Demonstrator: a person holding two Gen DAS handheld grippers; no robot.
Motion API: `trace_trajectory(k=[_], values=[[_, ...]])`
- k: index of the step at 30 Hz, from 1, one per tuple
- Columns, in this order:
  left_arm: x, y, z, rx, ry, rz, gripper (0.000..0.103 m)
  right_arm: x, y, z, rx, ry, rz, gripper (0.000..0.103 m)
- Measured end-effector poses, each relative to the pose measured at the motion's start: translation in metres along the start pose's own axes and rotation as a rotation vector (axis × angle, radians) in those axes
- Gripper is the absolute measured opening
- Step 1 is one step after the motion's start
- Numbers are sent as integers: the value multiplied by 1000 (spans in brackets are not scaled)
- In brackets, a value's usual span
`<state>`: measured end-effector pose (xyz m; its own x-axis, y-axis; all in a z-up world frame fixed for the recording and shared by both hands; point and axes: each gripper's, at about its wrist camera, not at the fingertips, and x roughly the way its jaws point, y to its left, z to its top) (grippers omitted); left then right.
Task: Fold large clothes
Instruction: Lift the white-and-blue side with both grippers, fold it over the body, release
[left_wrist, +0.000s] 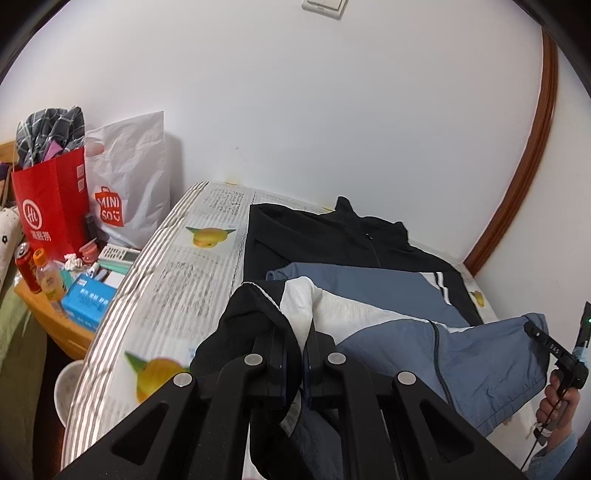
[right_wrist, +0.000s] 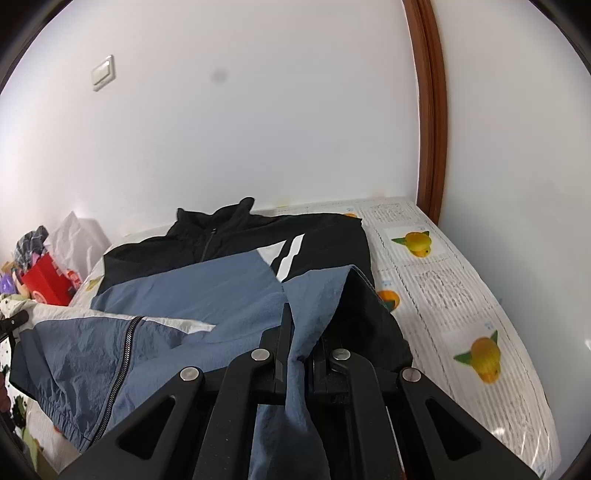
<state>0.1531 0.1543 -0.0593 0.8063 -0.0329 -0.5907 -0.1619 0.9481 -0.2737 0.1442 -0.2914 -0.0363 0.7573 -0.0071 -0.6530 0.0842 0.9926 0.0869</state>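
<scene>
A black, blue and white zip jacket (left_wrist: 351, 240) lies on the bed (left_wrist: 177, 288), collar toward the wall. My left gripper (left_wrist: 297, 332) is shut on its black and white lower edge, lifted above the bed. My right gripper (right_wrist: 299, 332) is shut on the blue and black lower edge of the jacket (right_wrist: 221, 273). The lifted hem hangs between the two grippers. The right gripper also shows at the far right of the left wrist view (left_wrist: 535, 330), gripping blue cloth.
The bed sheet (right_wrist: 443, 280) has newspaper print and yellow cartoon figures. A white wall runs behind it. A bedside table (left_wrist: 55, 325) at left holds a red bag (left_wrist: 51, 206), a white Miniso bag (left_wrist: 125, 184), bottles and a blue box. A brown door frame (right_wrist: 428, 110) stands at right.
</scene>
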Motion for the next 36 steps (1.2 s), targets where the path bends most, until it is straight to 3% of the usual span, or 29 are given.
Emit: trace_trajectory(k=[15, 30, 33, 36], values=[[69, 5, 14, 13, 112, 64, 7, 79, -7, 8, 14, 87, -86, 5], [92, 16, 0, -9, 189, 94, 10, 129, -4, 0, -10, 223, -224, 6], [90, 14, 0, -2, 190, 93, 14, 127, 0, 1, -20, 234, -228, 13], [85, 10, 0, 10, 197, 65, 31, 119, 3, 2, -26, 248, -205, 38]])
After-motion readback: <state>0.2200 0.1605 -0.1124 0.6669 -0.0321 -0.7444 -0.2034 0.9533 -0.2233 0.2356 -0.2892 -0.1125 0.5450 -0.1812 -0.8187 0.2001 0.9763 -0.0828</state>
